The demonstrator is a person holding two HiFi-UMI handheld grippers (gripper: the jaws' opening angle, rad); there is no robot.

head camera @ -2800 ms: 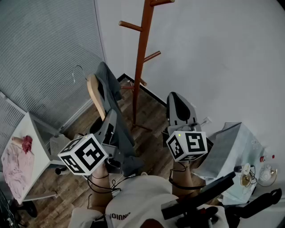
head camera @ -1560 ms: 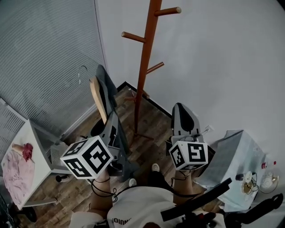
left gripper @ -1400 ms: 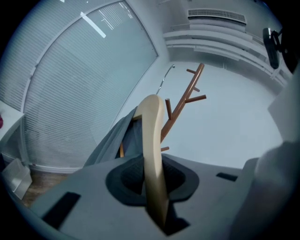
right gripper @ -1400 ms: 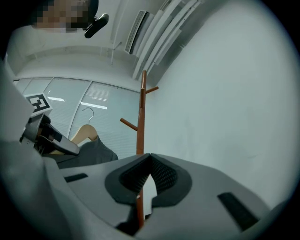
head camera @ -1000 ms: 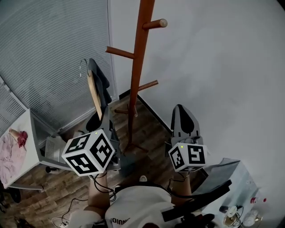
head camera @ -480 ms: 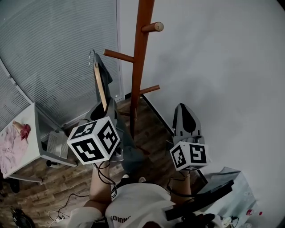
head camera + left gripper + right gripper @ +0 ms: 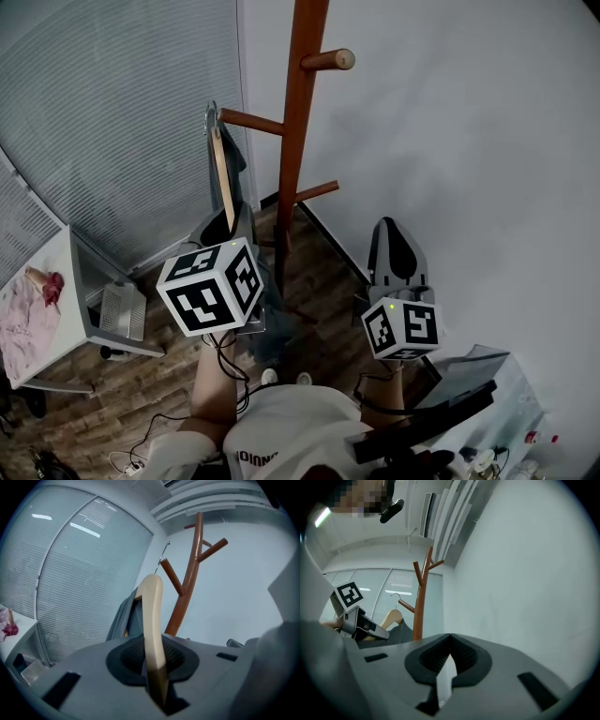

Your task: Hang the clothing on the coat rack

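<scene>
While my left gripper [image 7: 228,223] clamps the wooden hanger [image 7: 220,173] carrying the grey garment [image 7: 236,157], its long axis runs up toward the coat rack [image 7: 295,122], hook [image 7: 212,111] just beside the peg [image 7: 253,122] tip; my right gripper [image 7: 394,242], right of the rack, is closed and empty.

Left hand-held gripper [image 7: 232,223], raised, clamps a hanger [image 7: 152,616]; right hand-held gripper [image 7: 394,232] closed.

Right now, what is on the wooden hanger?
A grey garment drapes over the wooden hanger; the left gripper, shut on the hanger, hides the garment's lower part.
</scene>
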